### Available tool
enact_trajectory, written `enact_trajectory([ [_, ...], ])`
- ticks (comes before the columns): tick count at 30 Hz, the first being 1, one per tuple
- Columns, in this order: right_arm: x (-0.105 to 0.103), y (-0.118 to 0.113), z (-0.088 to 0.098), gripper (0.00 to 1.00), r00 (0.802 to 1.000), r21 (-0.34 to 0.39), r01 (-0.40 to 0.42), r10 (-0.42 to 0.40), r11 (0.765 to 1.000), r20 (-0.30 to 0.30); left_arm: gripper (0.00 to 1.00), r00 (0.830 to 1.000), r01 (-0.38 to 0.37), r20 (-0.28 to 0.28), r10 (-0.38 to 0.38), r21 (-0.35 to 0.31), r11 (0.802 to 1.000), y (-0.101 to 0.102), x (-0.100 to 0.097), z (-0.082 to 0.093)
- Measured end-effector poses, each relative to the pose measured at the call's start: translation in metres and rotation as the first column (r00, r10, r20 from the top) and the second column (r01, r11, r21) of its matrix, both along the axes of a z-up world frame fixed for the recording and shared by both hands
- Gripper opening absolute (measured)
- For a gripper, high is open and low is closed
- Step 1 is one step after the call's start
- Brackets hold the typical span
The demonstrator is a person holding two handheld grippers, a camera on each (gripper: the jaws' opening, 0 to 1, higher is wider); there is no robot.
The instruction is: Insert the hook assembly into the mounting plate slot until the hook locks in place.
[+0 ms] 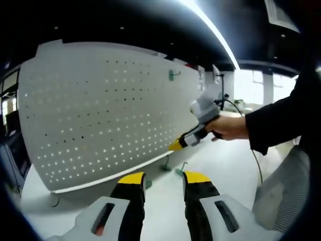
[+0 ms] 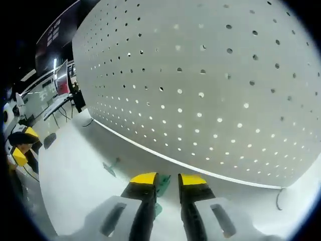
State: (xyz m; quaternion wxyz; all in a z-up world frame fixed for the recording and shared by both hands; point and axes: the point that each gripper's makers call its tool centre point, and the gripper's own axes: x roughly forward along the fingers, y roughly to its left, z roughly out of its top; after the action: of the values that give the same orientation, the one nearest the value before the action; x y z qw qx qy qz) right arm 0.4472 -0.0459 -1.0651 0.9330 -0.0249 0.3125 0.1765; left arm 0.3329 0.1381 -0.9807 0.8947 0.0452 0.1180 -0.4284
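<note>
A white pegboard mounting plate (image 1: 100, 110) stands upright on the table and spreads across the right gripper view (image 2: 210, 85). One green hook (image 1: 174, 74) hangs high on it. Two green hooks (image 1: 166, 163) (image 1: 181, 168) lie on the table at its foot. My left gripper (image 1: 164, 178) is open with nothing between its jaws. A hand holds my right gripper (image 1: 176, 145) just above those hooks. In its own view my right gripper (image 2: 168, 179) has a gap between its jaws, and a green hook piece (image 2: 163, 187) shows in that gap; contact is unclear. Another green hook (image 2: 109, 168) lies to its left.
The white tabletop (image 1: 220, 170) runs in front of the board. A dark sleeve (image 1: 281, 120) and a grey mesh chair back (image 1: 286, 191) are at the right. The left gripper (image 2: 21, 145) shows at the far left, with desks and monitors (image 2: 55, 85) behind it.
</note>
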Motion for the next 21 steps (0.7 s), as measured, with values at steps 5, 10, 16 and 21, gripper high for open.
enact_trajectory([
  [5,0.002,0.003,-0.008,0.14,1.000,0.002,-0.006,0.006,1.000,-0.027,0.30,1.000,-0.002,0.002,0.002,-0.008,1.000,0.001,0.001,0.002],
  [10,0.004,0.005,-0.016,0.13,0.998,0.003,-0.010,0.010,1.000,-0.058,0.30,1.000,-0.002,0.005,0.003,-0.016,1.000,0.001,0.001,0.004],
  [16,0.006,0.007,-0.027,0.13,0.995,0.010,-0.010,0.011,1.000,-0.096,0.30,1.000,-0.003,0.007,0.004,-0.024,1.000,0.001,0.001,0.007],
  [21,0.008,0.007,-0.033,0.12,0.994,0.013,-0.008,0.010,1.000,-0.113,0.30,1.000,-0.006,0.005,0.006,-0.030,1.000,0.002,0.002,0.007],
])
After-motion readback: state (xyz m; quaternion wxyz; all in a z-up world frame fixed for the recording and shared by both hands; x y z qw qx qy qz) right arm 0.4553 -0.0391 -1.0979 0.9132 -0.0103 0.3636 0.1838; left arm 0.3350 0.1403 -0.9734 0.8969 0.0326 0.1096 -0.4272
